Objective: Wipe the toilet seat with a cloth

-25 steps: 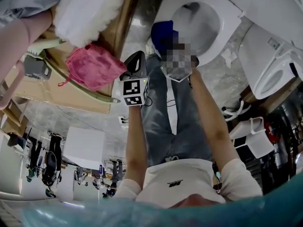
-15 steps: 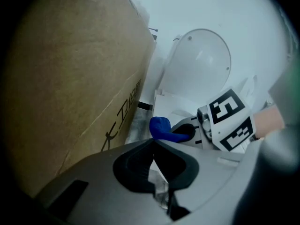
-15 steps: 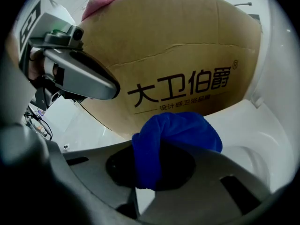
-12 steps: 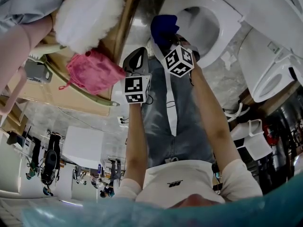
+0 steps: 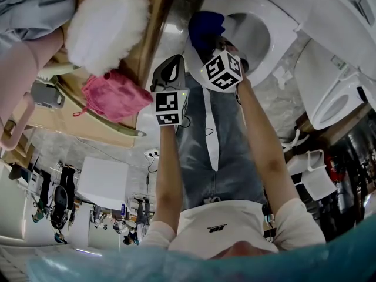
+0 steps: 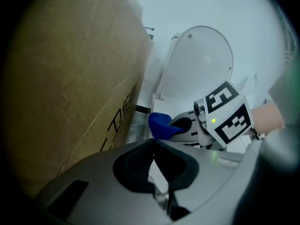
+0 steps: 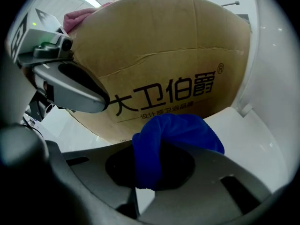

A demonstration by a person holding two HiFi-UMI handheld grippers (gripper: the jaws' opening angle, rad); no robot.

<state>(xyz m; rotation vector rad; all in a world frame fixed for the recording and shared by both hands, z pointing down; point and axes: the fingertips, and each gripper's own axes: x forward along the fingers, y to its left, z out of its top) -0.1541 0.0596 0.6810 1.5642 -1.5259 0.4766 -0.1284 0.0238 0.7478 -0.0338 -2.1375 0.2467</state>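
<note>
The white toilet seat (image 5: 288, 25) lies at the top of the head view, its lid (image 6: 201, 64) raised. A blue cloth (image 5: 205, 28) is bunched at the seat's near left edge, with my right gripper (image 5: 211, 43) shut on it. In the right gripper view the cloth (image 7: 173, 135) folds over the jaws, with the white seat (image 7: 255, 139) just beyond. My left gripper (image 5: 170, 69) hangs a little left of the cloth, beside the cardboard box, its jaws shut and empty. The left gripper view shows the cloth (image 6: 159, 124) in the right gripper (image 6: 180, 124).
A big cardboard box (image 7: 164, 55) stands close on the toilet's left. On it lie a pink cloth (image 5: 111, 96) and a white fluffy duster (image 5: 106, 25). A second toilet (image 5: 335, 93) and a white container (image 5: 311, 169) stand at the right.
My right gripper has moved slightly toward the toilet seat with the blue cloth and turned its marker cube. The left gripper has barely shifted.
</note>
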